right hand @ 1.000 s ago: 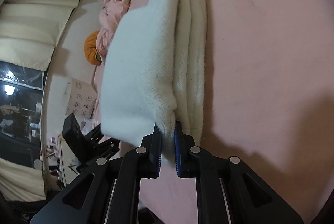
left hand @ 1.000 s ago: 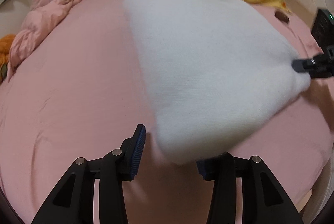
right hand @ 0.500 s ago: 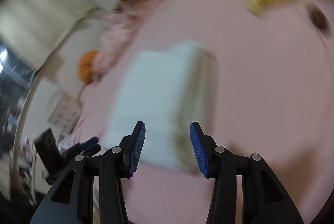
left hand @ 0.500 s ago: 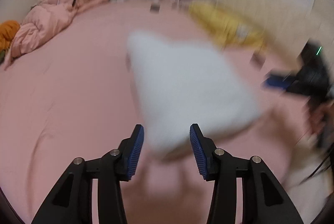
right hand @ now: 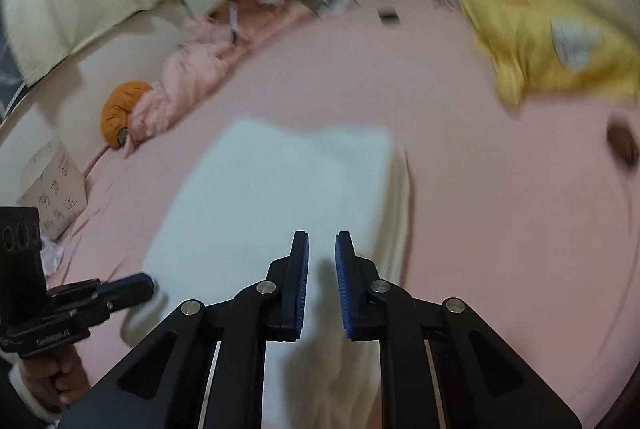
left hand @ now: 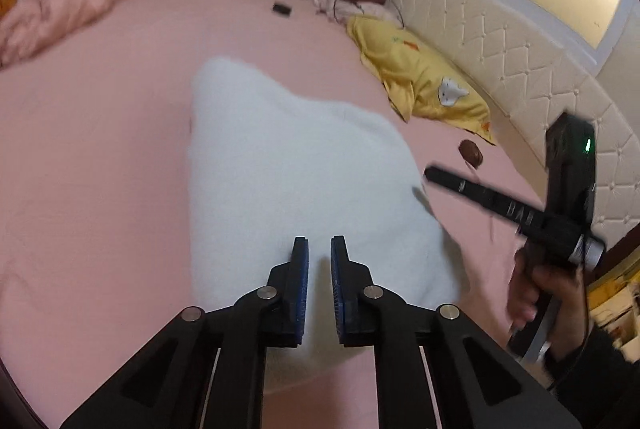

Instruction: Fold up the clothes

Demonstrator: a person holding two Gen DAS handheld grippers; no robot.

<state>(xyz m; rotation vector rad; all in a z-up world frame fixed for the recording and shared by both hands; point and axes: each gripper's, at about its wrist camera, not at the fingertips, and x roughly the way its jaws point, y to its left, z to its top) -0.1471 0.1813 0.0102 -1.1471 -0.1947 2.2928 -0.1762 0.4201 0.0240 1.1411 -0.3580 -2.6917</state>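
Two views: left wrist, left gripper [left hand: 319, 249] jaws just narrowed, empty, above folded white garment [left hand: 288, 165] mid-frame on pink bed [left hand: 100, 101]; right wrist, right gripper [right hand: 322, 249] jaws closing, empty; soft, light, limp-looking, best pinched at near corners.

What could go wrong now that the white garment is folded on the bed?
The folded white garment lies free on the soft pink bed, both grippers clear of it, so its stacked layers might slump open. The right gripper hangs close by its edge and could snag it.
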